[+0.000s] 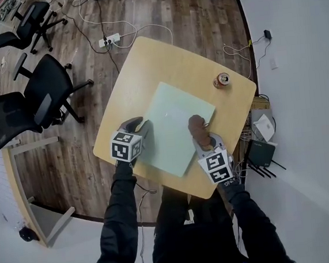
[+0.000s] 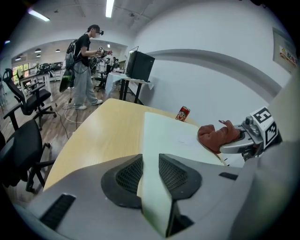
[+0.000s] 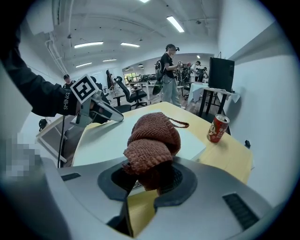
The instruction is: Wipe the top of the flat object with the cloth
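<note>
Cloth [image 3: 152, 140] in right gripper [image 1: 201, 135] (left gripper [image 2: 151, 176] clamps board [image 1: 175, 127] edge)

Right claw [image 3: 149, 176] tips behind cloth [image 3: 152, 140]

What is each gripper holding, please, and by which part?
The left gripper clamps the board by its edge; the right gripper pinches the bunched cloth by its lower end.

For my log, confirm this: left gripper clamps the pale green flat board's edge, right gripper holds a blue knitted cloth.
Not blue: the right gripper holds a reddish-brown knitted cloth, per the right gripper view. The rest stands.
</note>
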`<state>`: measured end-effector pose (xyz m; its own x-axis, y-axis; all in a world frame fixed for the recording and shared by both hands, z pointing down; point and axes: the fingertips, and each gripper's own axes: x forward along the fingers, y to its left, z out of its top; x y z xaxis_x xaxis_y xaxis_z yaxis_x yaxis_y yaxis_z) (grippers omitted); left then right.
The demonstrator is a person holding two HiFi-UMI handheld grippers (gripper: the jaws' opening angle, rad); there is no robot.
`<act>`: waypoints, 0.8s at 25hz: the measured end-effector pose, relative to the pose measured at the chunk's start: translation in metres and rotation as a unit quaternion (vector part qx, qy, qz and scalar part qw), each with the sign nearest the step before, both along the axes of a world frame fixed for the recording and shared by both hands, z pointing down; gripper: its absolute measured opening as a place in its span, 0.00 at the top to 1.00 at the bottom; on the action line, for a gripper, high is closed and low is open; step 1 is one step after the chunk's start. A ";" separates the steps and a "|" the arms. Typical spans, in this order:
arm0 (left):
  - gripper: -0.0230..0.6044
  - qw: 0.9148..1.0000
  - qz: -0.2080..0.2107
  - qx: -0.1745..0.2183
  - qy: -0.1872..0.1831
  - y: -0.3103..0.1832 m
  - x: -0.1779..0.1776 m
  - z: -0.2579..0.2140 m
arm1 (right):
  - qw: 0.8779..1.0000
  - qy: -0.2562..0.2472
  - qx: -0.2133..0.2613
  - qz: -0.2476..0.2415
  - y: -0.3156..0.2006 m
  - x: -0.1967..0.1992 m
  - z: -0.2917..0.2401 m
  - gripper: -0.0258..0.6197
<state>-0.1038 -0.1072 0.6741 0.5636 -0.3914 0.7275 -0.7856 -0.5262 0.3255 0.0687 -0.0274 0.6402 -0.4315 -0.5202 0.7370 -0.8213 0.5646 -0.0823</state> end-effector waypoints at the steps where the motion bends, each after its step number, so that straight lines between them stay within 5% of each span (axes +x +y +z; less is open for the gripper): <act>1: 0.77 1.000 -0.001 0.000 0.001 -0.001 0.000 0.000 | 1.000 -0.002 -0.002 -0.004 0.004 -0.002 0.000 0.78; 20: 0.78 1.000 0.002 -0.011 0.003 -0.002 -0.002 0.003 | 0.992 -0.060 -0.052 -0.097 0.100 -0.055 0.001 0.78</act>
